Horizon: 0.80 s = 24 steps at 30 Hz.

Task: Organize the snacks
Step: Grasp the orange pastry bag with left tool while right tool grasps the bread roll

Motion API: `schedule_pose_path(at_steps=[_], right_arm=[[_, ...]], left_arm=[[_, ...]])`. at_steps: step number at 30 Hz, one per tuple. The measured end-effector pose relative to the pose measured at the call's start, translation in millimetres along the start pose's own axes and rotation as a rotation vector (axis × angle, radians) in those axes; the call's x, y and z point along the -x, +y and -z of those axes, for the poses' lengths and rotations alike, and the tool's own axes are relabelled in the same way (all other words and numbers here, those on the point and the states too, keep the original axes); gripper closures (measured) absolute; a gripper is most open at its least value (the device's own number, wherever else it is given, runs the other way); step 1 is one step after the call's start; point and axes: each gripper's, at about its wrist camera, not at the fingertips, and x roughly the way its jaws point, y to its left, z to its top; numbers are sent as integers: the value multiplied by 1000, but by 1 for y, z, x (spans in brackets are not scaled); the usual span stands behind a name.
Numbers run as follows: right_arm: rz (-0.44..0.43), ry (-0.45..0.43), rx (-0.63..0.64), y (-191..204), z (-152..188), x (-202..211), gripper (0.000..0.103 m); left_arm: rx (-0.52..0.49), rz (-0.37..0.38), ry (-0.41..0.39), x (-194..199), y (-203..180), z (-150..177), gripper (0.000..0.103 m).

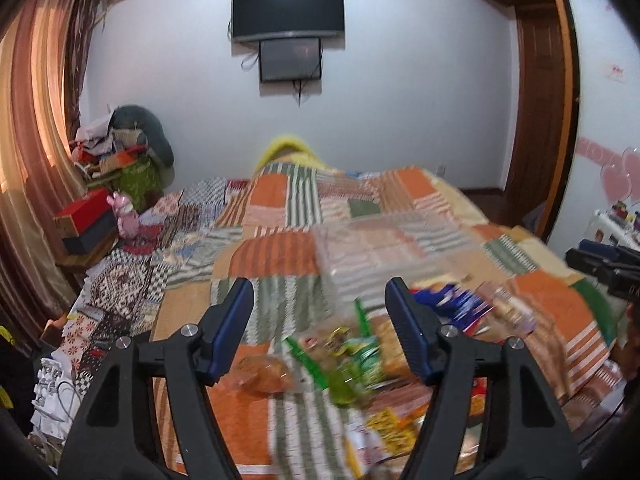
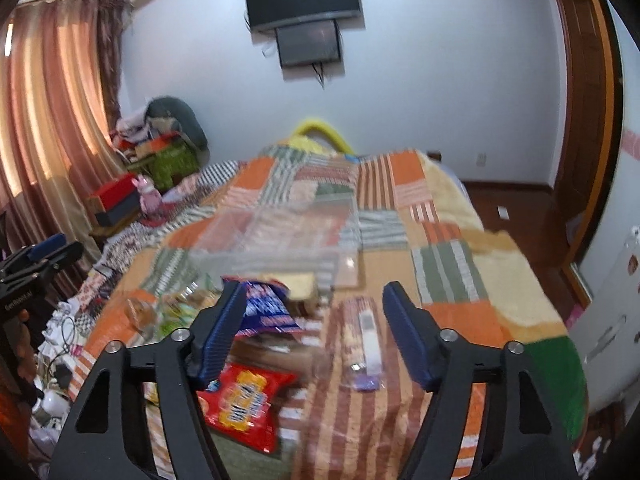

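Both grippers hang spread over the snack pile on the bed, gripping nothing.

Left gripper: jaws apart, nothing between the pads; I see a green packet lying on the patchwork bedspread below the gap, a clear-wrapped bun just inside the left finger, a yellow packet nearer the camera. Right gripper: jaws apart and empty; blue packet against its left finger, red packet below that finger, long clear-wrapped biscuit sleeve between the fingers on the cover. Clear plastic box sits beyond, apart from both. Heavy blur.
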Motion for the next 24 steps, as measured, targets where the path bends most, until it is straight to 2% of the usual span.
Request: schedule_pose_path(at_steps=[6, 13, 19, 24], right_arm=[[27, 136, -41, -18, 13, -29, 48], [29, 253, -69, -33, 26, -62, 49], [29, 309, -69, -38, 32, -80, 49], [28, 348, -61, -40, 35, -92, 49]], left_arm=[[38, 8, 144, -48, 30, 23, 35], [63, 27, 317, -102, 48, 56, 35], [110, 2, 399, -132, 58, 75, 34], [109, -17, 413, -140, 62, 82, 28]])
